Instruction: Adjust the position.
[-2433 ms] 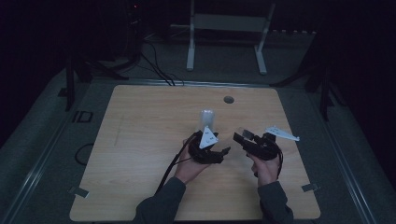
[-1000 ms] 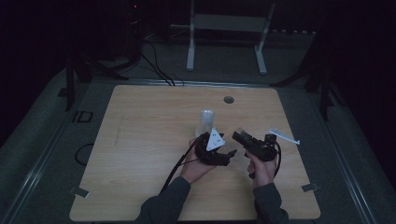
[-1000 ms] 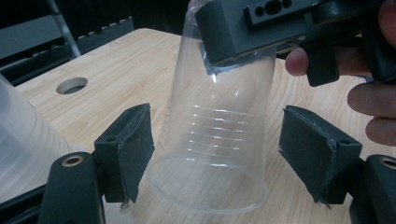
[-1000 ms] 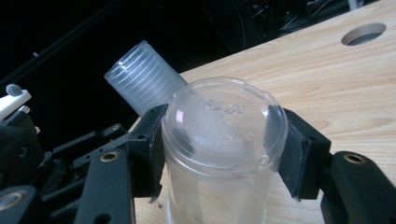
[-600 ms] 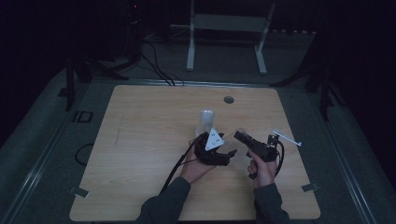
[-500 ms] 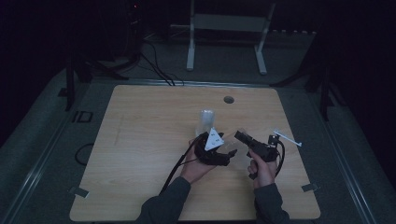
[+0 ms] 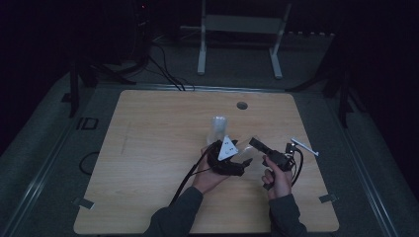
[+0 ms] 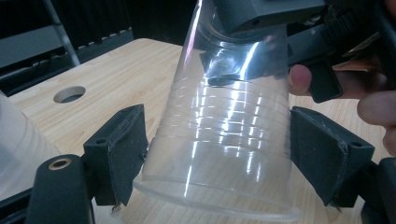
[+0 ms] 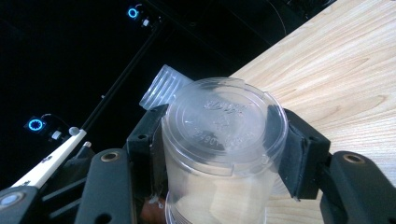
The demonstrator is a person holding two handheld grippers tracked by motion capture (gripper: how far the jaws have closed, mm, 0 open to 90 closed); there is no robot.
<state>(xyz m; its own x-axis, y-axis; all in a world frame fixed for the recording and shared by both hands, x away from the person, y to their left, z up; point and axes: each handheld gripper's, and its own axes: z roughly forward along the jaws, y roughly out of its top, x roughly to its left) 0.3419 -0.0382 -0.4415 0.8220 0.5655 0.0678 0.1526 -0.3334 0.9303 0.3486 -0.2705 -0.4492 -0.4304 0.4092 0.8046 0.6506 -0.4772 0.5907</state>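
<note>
A clear plastic cup (image 9: 222, 121) lies on its side in the air, its base toward the right gripper's camera. My right gripper (image 9: 219, 144) is shut on it, both pads pressed against its wall. In the left gripper view the same cup (image 8: 219, 121) widens toward its rim between the jaws of my left gripper (image 8: 217, 154). Those jaws have just been opening, and a small gap shows at the right pad. In the high view the left gripper (image 7: 236, 160) and the right gripper (image 7: 258, 145) meet near the table's front middle. A stack of clear cups (image 7: 218, 128) stands just behind them.
The wooden table (image 7: 148, 148) has a round hole (image 7: 241, 105) near its far edge. A white metal stand (image 7: 237, 24) is on the floor beyond the table. Black cables (image 7: 190, 175) trail from the left gripper toward the front edge.
The right hand has shifted a little toward the front right with the cup. The left hand moved slightly right early on and then stayed still.
</note>
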